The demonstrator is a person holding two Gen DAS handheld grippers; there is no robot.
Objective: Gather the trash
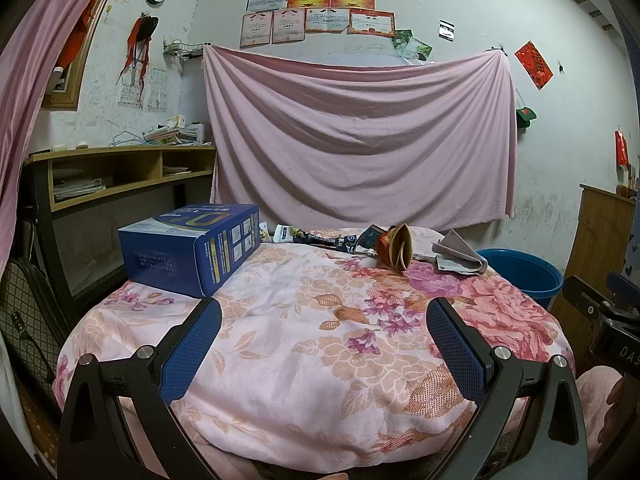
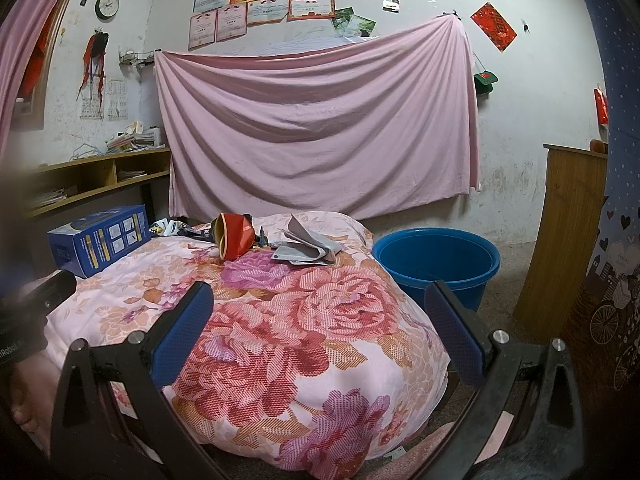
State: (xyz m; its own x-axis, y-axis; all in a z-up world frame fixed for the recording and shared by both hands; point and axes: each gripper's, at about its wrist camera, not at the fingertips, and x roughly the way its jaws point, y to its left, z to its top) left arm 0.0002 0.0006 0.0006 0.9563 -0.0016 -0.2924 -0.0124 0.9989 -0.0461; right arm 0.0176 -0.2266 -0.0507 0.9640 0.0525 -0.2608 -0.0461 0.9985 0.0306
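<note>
Trash lies at the far end of a floral-covered table [image 1: 320, 344] [image 2: 280, 320]: a blue box [image 1: 188, 252] [image 2: 96, 240] at the left, dark crumpled wrappers [image 1: 324, 238] [image 2: 180, 230], a crushed red paper cup [image 1: 394, 246] [image 2: 234, 238] on its side, and folded grey paper [image 1: 458, 258] [image 2: 306, 246]. A blue bucket [image 1: 520, 276] [image 2: 436, 262] stands on the floor beyond the table's right side. My left gripper [image 1: 324, 316] is open over the near cloth, empty. My right gripper [image 2: 318, 302] is open too, holding nothing, short of the trash.
A pink sheet [image 1: 360, 140] hangs on the back wall. A wooden shelf desk [image 1: 120, 172] with papers stands at the left, a chair [image 1: 28, 320] beside it. A wooden cabinet [image 2: 568, 232] stands at the right past the bucket.
</note>
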